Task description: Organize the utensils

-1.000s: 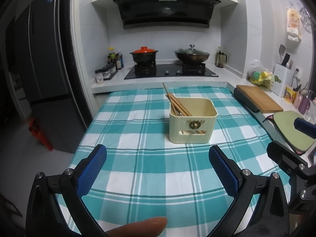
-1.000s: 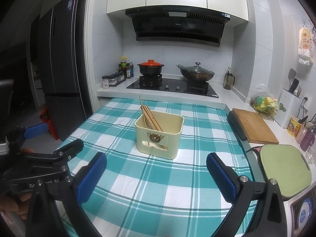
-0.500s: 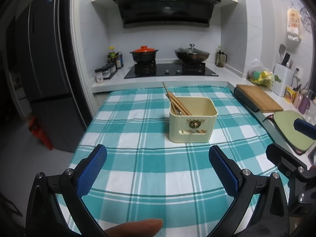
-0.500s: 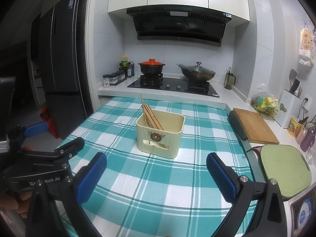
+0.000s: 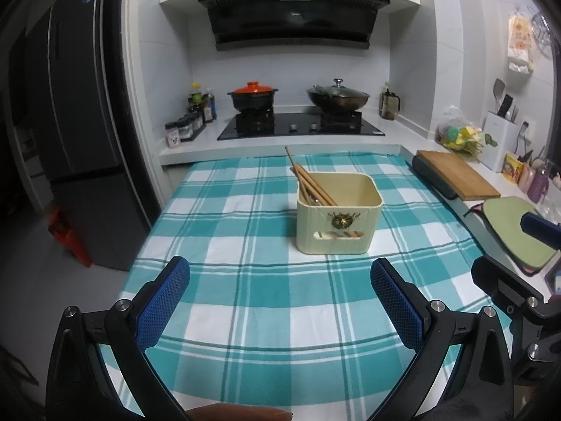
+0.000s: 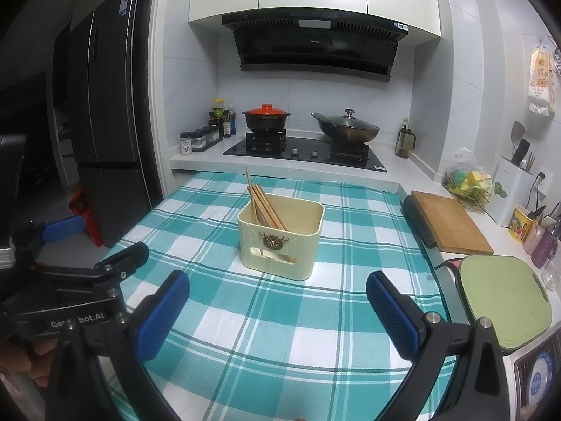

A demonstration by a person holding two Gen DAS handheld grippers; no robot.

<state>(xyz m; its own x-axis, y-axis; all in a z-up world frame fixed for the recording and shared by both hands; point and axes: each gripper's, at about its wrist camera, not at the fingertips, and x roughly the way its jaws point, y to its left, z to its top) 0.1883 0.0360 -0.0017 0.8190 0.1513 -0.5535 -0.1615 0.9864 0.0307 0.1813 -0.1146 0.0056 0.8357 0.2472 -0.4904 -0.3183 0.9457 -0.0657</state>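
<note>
My left gripper (image 5: 280,301) hangs low over the teal checked cloth (image 5: 252,301), its blue-padded fingers (image 5: 163,303) spread wide with nothing between them. Straight ahead of it and a little to the right stands the cream utensil box (image 5: 338,222), upright on the cloth, well apart from the fingertips. A bundle of wooden chopsticks (image 5: 310,184) leans out of its far left corner, tilted to the left, and through the slot in the box's front wall more utensil ends show at the bottom.

This view alone catches a fingertip (image 5: 242,413) of mine at the bottom edge, and part of my other tool at the right rim, with one blue pad.

My right gripper (image 6: 278,310) is likewise parted and empty, hovering over the cloth with the box ahead and slightly left of centre, seen turned so that a corner faces me. Only from here do I see the left tool's black body to my left, level with my own and near it, lettered on its side, with my fingers (image 6: 21,361) curled under it. This side also shows more of the green cutting mat (image 6: 501,298) and wooden board (image 6: 448,222) off to my right, on the counter beside the cloth. Both tools point forward toward the stove (image 6: 305,149), tipped slightly downward.
</note>
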